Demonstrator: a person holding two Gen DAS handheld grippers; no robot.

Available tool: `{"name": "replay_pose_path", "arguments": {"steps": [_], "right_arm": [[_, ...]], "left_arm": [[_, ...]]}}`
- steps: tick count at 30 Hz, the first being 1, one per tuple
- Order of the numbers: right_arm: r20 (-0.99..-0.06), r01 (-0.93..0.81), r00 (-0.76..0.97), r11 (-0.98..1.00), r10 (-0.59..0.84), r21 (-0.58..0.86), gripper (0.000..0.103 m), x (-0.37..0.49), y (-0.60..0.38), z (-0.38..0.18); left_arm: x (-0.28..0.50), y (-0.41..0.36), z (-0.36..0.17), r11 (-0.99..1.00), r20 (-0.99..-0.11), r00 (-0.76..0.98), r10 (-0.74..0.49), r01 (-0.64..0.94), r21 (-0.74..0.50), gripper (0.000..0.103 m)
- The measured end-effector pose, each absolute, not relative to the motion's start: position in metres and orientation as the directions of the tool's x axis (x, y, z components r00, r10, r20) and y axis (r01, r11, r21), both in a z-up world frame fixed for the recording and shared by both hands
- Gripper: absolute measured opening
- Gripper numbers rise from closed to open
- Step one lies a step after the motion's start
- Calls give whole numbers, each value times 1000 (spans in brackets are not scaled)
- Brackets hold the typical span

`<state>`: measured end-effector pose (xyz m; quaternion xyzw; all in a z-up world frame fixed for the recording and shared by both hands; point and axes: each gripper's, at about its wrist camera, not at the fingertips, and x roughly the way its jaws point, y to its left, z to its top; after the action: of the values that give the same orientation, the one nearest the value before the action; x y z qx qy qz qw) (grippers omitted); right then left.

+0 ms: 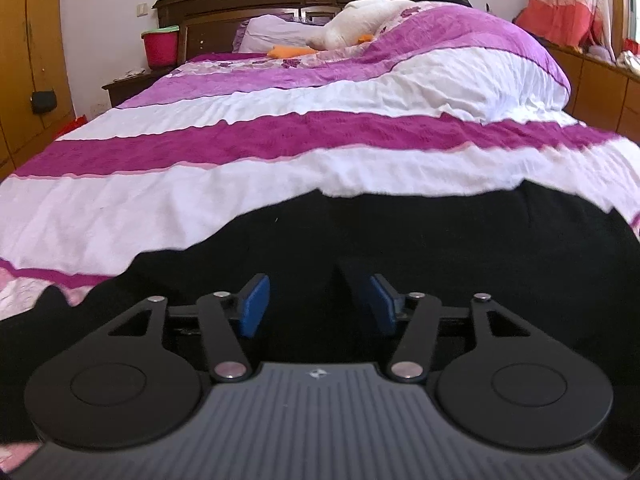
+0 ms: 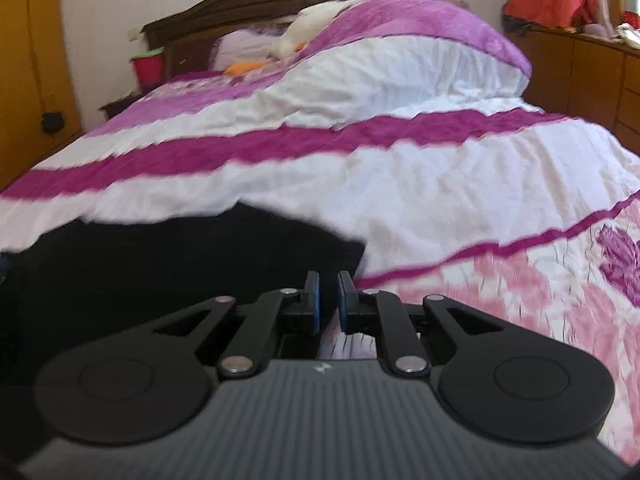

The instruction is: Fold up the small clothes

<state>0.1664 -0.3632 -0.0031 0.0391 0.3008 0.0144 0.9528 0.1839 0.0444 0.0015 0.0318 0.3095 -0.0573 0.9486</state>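
The black garment (image 1: 400,240) lay spread on the bed (image 1: 280,168), at the near edge of the striped white and magenta cover, its far edge rumpled against a white band. In the right wrist view the same garment (image 2: 168,264) occupied the near left part of the bed (image 2: 440,184), its right edge ending just beside the right tongs.

The left tongs (image 1: 316,304) stood over the garment with the jaws well parted; dark cloth was seen behind the gap, but the blue pads (image 1: 254,306) pressed on nothing.

The right tongs (image 2: 328,300) were drawn nearly together, only a narrow slit showing between the blue pads (image 2: 315,300). Whether any cloth was caught in that slit could not be told; pink-patterned cover showed below the jaws.

At the head of the bed, a white soft toy (image 1: 360,24) rested against a heaped quilt (image 1: 480,56). A red bucket (image 1: 160,46) stood beside the headboard (image 1: 280,0). Both views were somewhat blurred.
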Motion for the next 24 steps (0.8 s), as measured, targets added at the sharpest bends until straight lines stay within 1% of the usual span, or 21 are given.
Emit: {"name": "replay_pose_path", "arguments": {"steps": [3, 6, 7, 9, 12, 17, 20, 24], "right_arm": [[-594, -30, 799, 992, 96, 121, 13, 150, -361, -11], [-636, -19, 768, 996, 67, 82, 13, 148, -357, -30], [-639, -11, 767, 997, 58, 78, 15, 148, -358, -37], [-628, 13, 776, 995, 54, 101, 18, 144, -361, -40], [-618, 35, 783, 989, 61, 142, 19, 132, -362, -28], [-607, 36, 789, 980, 94, 198, 21, 96, -366, -12], [-622, 24, 772, 971, 133, 237, 22, 69, -365, -10], [-649, -7, 736, 961, 192, 275, 22, 32, -362, -12]], "left_arm": [[169, 45, -3, 989, -607, 790, -83, 138, 44, 67], [166, 39, -22, 985, -638, 769, -33, 132, 108, 69], [166, 38, -26, 985, -639, 769, -29, 129, 111, 69], [161, 41, -27, 990, -634, 772, -33, 114, 88, 69], [149, 49, -16, 994, -638, 768, -52, 104, 44, 69], [109, 68, 6, 997, -627, 778, -33, 67, 30, 69], [79, 78, 13, 998, -631, 775, -37, 61, 16, 69], [37, 92, 15, 999, -665, 745, -48, 44, -22, 70]]}}
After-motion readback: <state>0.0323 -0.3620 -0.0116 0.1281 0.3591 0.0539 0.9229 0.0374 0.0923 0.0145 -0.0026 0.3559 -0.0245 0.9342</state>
